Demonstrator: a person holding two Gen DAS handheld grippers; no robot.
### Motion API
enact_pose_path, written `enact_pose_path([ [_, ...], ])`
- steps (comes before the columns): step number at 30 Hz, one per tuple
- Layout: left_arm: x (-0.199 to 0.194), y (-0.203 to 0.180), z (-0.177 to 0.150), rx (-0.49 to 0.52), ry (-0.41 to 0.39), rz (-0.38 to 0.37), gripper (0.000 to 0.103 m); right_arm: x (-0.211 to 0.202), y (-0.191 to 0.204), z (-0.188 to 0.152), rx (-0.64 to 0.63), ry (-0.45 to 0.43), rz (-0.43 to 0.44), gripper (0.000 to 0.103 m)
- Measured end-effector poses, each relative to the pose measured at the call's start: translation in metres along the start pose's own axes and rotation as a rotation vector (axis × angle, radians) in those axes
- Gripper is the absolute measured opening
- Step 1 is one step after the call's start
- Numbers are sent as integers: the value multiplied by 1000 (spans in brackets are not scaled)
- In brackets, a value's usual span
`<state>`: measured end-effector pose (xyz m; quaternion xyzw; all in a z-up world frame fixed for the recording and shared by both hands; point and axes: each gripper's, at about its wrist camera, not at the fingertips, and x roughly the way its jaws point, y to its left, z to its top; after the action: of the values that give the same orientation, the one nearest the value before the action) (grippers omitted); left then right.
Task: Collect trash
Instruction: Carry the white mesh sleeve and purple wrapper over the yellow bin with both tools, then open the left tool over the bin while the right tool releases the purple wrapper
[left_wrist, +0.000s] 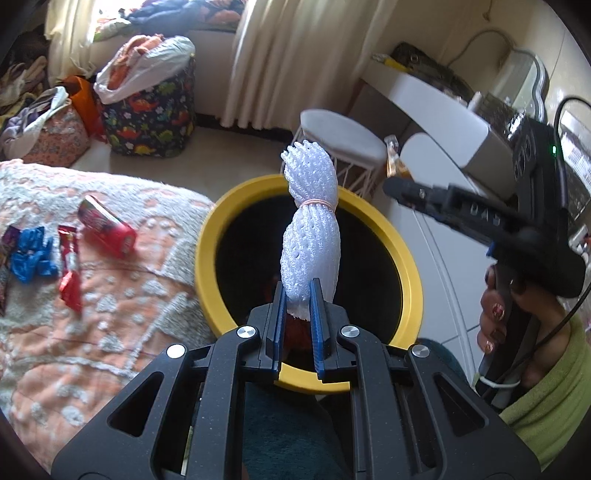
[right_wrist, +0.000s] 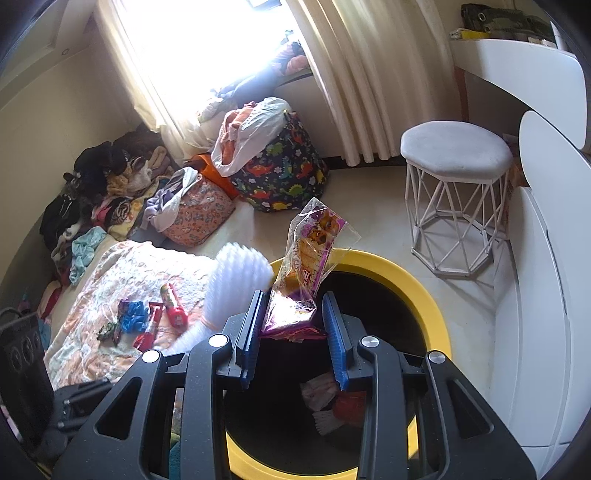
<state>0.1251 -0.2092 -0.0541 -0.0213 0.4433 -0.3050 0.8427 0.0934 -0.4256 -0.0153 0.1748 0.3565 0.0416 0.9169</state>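
The left gripper (left_wrist: 298, 295) was seen clamped on the lower end of a white foam net sleeve (left_wrist: 310, 236), which stood upright over the mouth of the yellow-rimmed bin (left_wrist: 207, 236). The right gripper (right_wrist: 293, 321) was set fairly wide, with a clear snack bag (right_wrist: 310, 258) between its jaws above the same bin; whether the bag was truly pinched or already loose could not be told. It was judged that each piece would best be released only once centred over the dark opening, clear of the rim, and that the tall sleeve should be lowered first so it would not tip outward. On the bedspread (left_wrist: 110, 332) four or five pieces remained: a red packet (left_wrist: 107, 227), a blue crumpled wrapper (left_wrist: 31, 254), a red stick wrapper (left_wrist: 70, 269), and dark wrappers at the edge.
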Motion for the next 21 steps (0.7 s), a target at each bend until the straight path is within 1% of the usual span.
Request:
enact_pose_path([
  [14,32,-11,-17,5,124,-44,8,17,-11,-8,24,66,-18,31],
  [21,42,-14,-22,13,158,-54,8,21,-12,-9,27,77,-17,31],
])
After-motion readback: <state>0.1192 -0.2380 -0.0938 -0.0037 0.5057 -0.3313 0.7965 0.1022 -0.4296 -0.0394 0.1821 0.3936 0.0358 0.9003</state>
